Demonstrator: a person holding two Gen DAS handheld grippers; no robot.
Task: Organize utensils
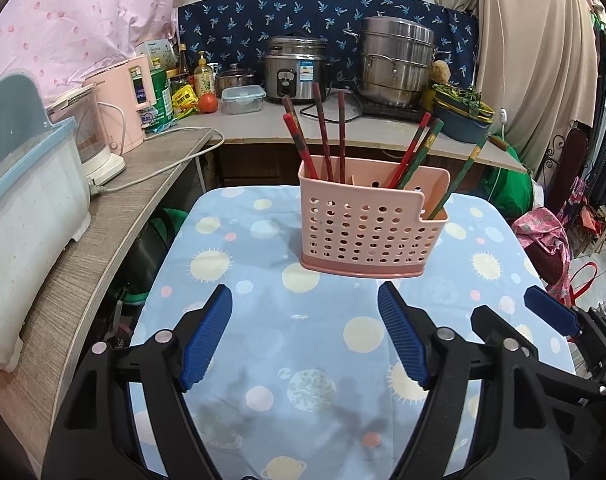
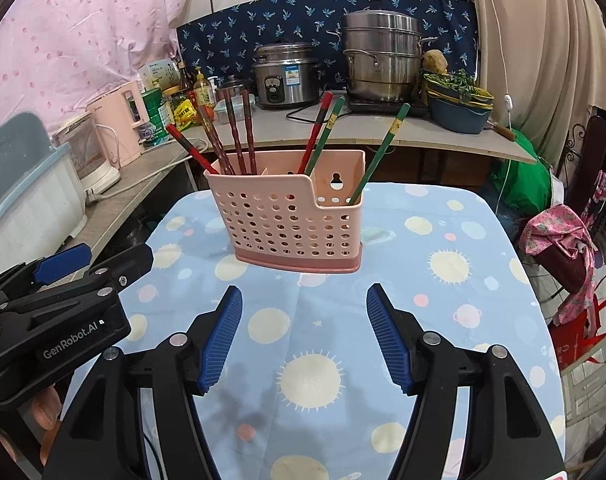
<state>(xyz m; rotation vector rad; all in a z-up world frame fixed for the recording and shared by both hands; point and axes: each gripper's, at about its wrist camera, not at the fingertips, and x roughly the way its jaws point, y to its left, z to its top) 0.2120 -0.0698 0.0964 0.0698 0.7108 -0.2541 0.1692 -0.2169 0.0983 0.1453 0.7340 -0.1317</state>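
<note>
A pink perforated utensil holder (image 1: pixel 373 228) stands upright on the blue planet-print table (image 1: pixel 263 320); it also shows in the right wrist view (image 2: pixel 291 224). Several chopsticks stand in it: dark red ones (image 1: pixel 323 136) in the left part, red and green ones (image 1: pixel 417 148) in the right part. In the right wrist view the dark red ones (image 2: pixel 235 136) lean left and a green one (image 2: pixel 383 148) leans right. My left gripper (image 1: pixel 305 312) is open and empty in front of the holder. My right gripper (image 2: pixel 305 312) is open and empty, also short of the holder.
A wooden counter (image 1: pixel 103 220) runs along the left with a white bin (image 1: pixel 23 208) and pink kettle (image 1: pixel 123 100). The back counter holds a rice cooker (image 1: pixel 295 68), steel steamer pot (image 1: pixel 395 60) and bottles. Bags (image 2: pixel 559 240) sit right of the table.
</note>
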